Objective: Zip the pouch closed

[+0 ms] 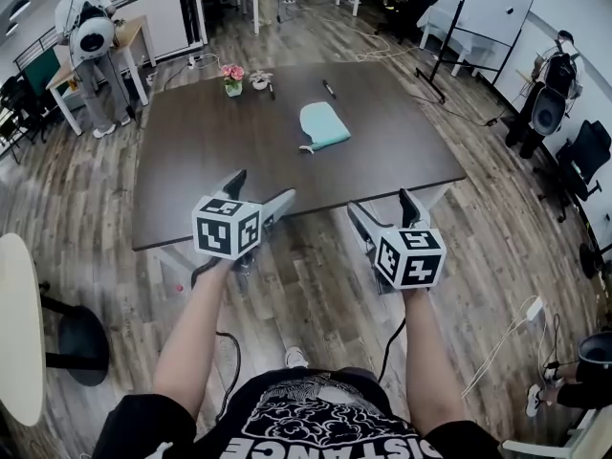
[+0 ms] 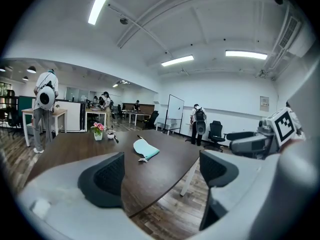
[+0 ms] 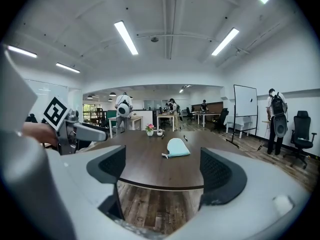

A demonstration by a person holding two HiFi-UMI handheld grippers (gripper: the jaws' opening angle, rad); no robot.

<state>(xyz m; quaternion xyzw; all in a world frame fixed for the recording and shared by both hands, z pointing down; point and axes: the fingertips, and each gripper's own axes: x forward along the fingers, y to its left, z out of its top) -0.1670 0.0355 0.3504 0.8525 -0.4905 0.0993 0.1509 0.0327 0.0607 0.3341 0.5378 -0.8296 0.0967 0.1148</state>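
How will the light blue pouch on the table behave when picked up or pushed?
The pouch lies flat with rounded edges, so it is probably soft and would sag when lifted. It looks thin and light; on the smooth table it may slide when pushed.

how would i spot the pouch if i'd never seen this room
Find the big dark brown table. The pouch lies flat near its middle. It is the only pale mint-green thing there; the pink flowers and the pen sit nearer the far edge.
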